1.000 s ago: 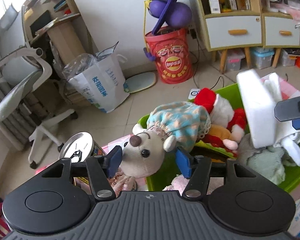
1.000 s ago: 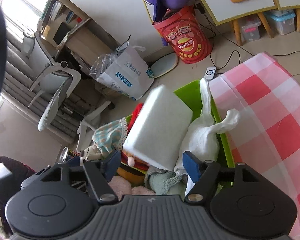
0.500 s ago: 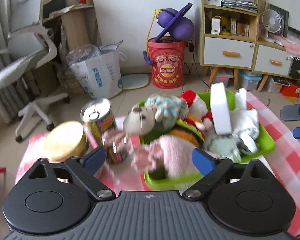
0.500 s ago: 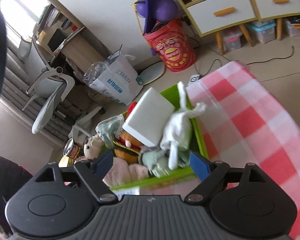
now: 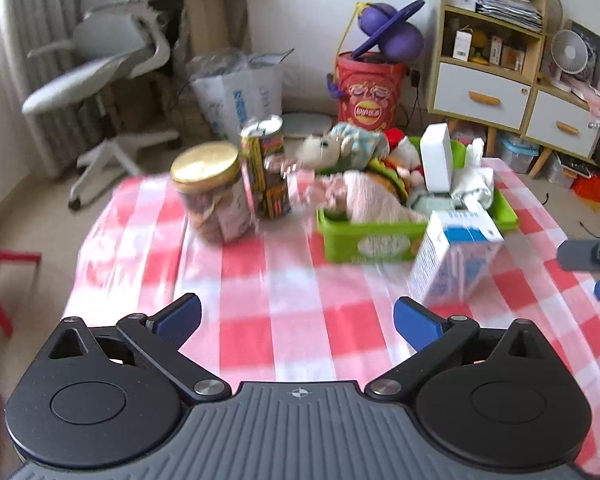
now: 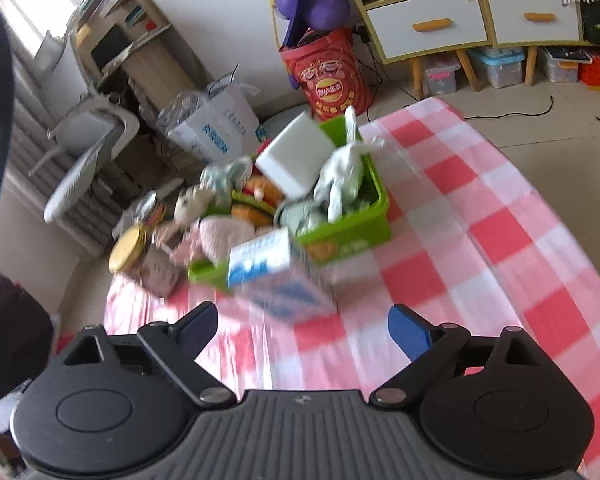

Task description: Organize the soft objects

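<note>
A green bin [image 5: 370, 240] [image 6: 352, 228] stands on the red-checked tablecloth [image 5: 292, 280], full of soft things: a mouse plush with a blue bonnet [image 5: 332, 148], a pink plush [image 5: 372, 196], a Santa toy [image 5: 400, 148], a white sponge block [image 5: 436, 160] [image 6: 296, 160] and white cloths [image 6: 340, 176]. My left gripper [image 5: 298, 316] is open and empty, well back from the bin. My right gripper [image 6: 302, 328] is open and empty, also back from it; its tip shows at the left wrist view's right edge [image 5: 588, 256].
A blue-and-white carton [image 5: 452, 256] [image 6: 276, 276] stands in front of the bin. A gold-lidded jar [image 5: 212, 192] and a printed can [image 5: 266, 168] stand left of it. Office chair [image 5: 112, 60], paper bag, red drum [image 5: 368, 88] and shelves are on the floor beyond.
Both grippers let go and pulled back from the bin. The mouse plush and the white sponge block now rest in the bin. Jaws opened wider.
</note>
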{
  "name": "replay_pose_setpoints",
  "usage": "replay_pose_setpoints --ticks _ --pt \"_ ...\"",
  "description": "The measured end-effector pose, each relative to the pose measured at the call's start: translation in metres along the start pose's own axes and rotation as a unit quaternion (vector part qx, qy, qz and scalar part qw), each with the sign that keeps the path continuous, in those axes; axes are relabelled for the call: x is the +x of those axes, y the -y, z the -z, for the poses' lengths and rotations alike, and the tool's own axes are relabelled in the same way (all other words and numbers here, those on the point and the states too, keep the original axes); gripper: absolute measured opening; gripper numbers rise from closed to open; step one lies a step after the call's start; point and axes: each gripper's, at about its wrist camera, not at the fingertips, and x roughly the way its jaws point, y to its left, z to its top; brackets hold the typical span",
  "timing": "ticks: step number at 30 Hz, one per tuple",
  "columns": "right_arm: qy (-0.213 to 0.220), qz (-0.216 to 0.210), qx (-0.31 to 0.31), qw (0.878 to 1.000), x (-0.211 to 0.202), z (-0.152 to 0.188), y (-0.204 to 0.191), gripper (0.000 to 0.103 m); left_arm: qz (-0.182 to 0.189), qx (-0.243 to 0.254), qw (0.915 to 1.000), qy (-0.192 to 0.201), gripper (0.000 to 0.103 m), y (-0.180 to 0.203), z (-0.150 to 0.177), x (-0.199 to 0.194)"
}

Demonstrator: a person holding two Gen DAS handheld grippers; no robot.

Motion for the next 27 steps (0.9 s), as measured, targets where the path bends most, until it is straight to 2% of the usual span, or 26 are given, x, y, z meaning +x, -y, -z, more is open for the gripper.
replay_pose_setpoints --ticks 4,6,8,12,27 --pt "0.005 0.025 -0.02 0.999 -0.01 0.024 -0.011 0.076 0.002 -0.022 0.9997 -0.007 0.098 -0.001 0.021 -0.012" --pt "0.003 0.046 -0.028 0.999 -0.013 0.031 -0.015 0.076 0.004 -0.035 0.999 -0.028 0.098 0.0 0.025 -0.014" --pt "0.0 0.059 -0.042 0.997 -0.016 0.036 -0.022 0.076 0.016 -0.029 0.9992 -0.022 0.098 0.004 0.027 -0.023" --pt "0.008 0.061 -0.07 0.996 -0.022 0.042 -0.034 0.079 0.005 -0.014 0.9999 -0.002 0.098 0.006 0.03 -0.036" --pt "0.0 0.091 -0.097 0.991 -0.01 0.047 -0.042 0.079 0.001 -0.041 0.999 -0.016 0.098 -0.006 0.029 -0.03"
